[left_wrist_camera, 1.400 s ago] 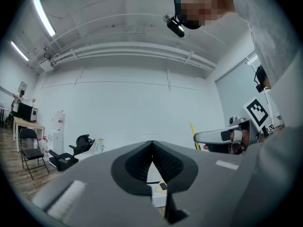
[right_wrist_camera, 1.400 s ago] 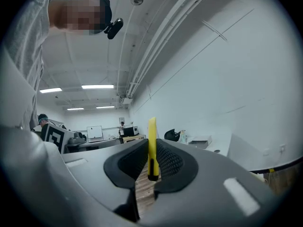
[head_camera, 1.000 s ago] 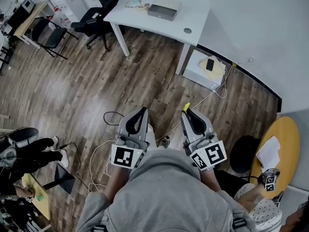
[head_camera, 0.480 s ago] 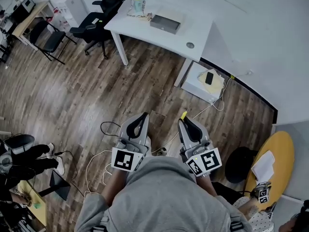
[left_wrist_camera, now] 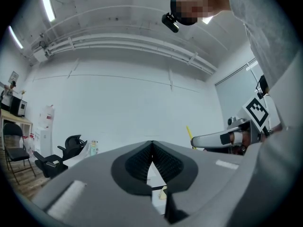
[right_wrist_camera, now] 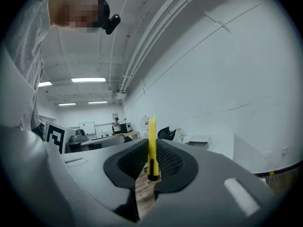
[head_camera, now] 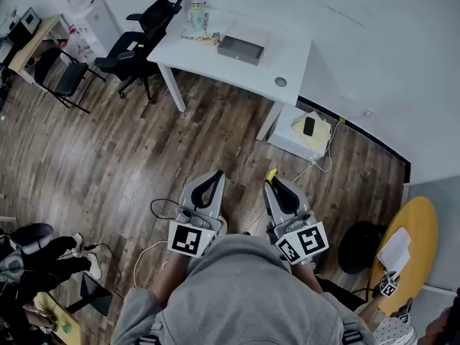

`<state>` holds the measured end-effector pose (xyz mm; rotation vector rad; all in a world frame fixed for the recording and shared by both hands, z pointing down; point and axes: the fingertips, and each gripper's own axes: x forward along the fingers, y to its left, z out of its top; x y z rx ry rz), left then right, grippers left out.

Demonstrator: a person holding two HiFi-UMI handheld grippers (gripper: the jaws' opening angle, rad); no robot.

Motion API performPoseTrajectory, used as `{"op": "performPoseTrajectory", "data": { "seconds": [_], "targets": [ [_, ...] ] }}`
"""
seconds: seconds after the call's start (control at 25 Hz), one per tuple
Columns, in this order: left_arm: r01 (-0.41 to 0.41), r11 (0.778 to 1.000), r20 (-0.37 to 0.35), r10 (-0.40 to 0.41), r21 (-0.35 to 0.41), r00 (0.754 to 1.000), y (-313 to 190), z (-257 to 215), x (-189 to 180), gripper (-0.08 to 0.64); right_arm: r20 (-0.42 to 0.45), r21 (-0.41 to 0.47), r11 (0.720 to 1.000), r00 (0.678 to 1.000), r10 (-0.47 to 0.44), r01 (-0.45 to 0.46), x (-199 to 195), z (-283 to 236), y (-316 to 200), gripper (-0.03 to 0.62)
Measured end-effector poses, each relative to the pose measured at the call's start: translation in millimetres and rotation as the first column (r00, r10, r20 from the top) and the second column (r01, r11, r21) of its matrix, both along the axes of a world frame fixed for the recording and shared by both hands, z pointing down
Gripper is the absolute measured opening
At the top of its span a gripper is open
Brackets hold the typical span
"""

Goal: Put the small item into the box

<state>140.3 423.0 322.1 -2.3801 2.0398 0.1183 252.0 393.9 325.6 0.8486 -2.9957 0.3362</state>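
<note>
A grey flat box [head_camera: 241, 49] lies on the white table [head_camera: 287, 56] far ahead, and shows small in the right gripper view [right_wrist_camera: 199, 140]. My right gripper [head_camera: 272, 181] is held close to my chest, shut on a thin yellow item [head_camera: 272, 174] that sticks out upright past its jaws [right_wrist_camera: 152, 141]. My left gripper [head_camera: 215, 175] is beside it, shut with nothing in it [left_wrist_camera: 151, 144]. In the left gripper view the right gripper [left_wrist_camera: 222, 138] and the yellow item [left_wrist_camera: 188, 131] show at the right.
A cup [head_camera: 198, 14] stands on the table's left end. A black office chair [head_camera: 140, 31] is left of the table, a low white cabinet [head_camera: 305, 131] at its right. Cables [head_camera: 162, 210] lie on the wood floor. A yellow round table [head_camera: 410, 243] is at right.
The white table and box have come nearer in the head view. Both grippers stay at my chest, the yellow item still in the right one.
</note>
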Motion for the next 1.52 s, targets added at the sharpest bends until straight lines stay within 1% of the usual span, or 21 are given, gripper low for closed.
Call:
{"op": "performPoseTrajectory", "data": {
  "seconds": [0.16, 0.28, 0.32, 0.4, 0.44, 0.64, 0.72, 0.84, 1.04, 1.16, 1.2, 1.32, 1.36, 1.44, 1.52],
  "targets": [
    [-0.021, 1.000, 0.005, 0.021, -0.014, 1.000, -17, 0, -23, 0.003, -0.001, 0.002, 0.999, 0.999, 0.034, -0.034, -20, -1, -14, 0.071],
    [-0.024, 0.999, 0.007, 0.024, 0.028, 1.000, -30, -3, -44, 0.003, -0.002, 0.007, 0.998, 0.998, 0.058, -0.058, -36, -2, -25, 0.072],
    [-0.029, 0.999, 0.008, 0.029, 0.029, 1.000, -33, -3, -50, 0.003, 0.000, 0.007, 0.998, 0.998, 0.066, -0.066, -42, -2, -29, 0.072],
    [-0.049, 0.999, 0.014, 0.049, 0.002, 0.999, -37, -3, -58, 0.003, 0.003, 0.006, 0.997, 0.997, 0.083, -0.083, -51, -2, -35, 0.072],
    [-0.054, 0.999, 0.014, 0.054, 0.001, 0.998, -39, -3, -63, 0.003, 0.004, 0.005, 0.996, 0.996, 0.090, -0.090, -55, -1, -37, 0.072],
    [-0.038, 0.999, 0.008, 0.038, 0.036, 0.999, -47, -2, -96, 0.003, -0.002, 0.006, 0.993, 0.993, 0.115, -0.115, -76, 2, -44, 0.072],
    [-0.034, 0.999, -0.002, 0.034, 0.038, 0.999, -49, -2, -104, 0.003, -0.007, 0.004, 0.993, 0.993, 0.120, -0.120, -81, 1, -47, 0.072],
    [-0.044, 0.999, -0.005, 0.044, 0.019, 0.999, -50, -2, -110, 0.003, -0.017, 0.004, 0.992, 0.992, 0.129, -0.129, -86, 0, -50, 0.072],
    [-0.058, 0.998, -0.010, 0.058, 0.006, 0.998, -49, -2, -114, 0.003, -0.021, 0.010, 0.989, 0.989, 0.145, -0.144, -88, -4, -53, 0.072],
    [-0.060, 0.998, 0.003, 0.060, -0.021, 0.998, -56, -1, -117, 0.003, -0.011, -0.002, 0.989, 0.989, 0.146, -0.146, -89, -4, -62, 0.072],
    [-0.058, 0.998, 0.003, 0.058, -0.017, 0.998, -60, -1, -117, 0.003, -0.006, -0.006, 0.989, 0.989, 0.147, -0.147, -88, -3, -65, 0.072],
    [-0.041, 0.998, -0.011, 0.042, 0.038, 0.999, -68, -2, -119, 0.003, -0.007, -0.011, 0.988, 0.988, 0.154, -0.154, -83, 0, -75, 0.072],
    [-0.038, 0.998, -0.009, 0.039, 0.046, 0.999, -71, -2, -120, 0.003, -0.008, -0.011, 0.988, 0.988, 0.156, -0.156, -83, 1, -80, 0.072],
    [-0.031, 0.999, 0.000, 0.031, 0.045, 1.000, -79, -1, -124, 0.003, -0.009, -0.015, 0.988, 0.988, 0.154, -0.154, -85, 3, -92, 0.072],
    [-0.022, 1.000, 0.008, 0.022, 0.021, 1.000, -90, 0, -128, 0.003, -0.007, -0.020, 0.989, 0.990, 0.143, -0.143, -90, 5, -106, 0.072]
  ]
}}
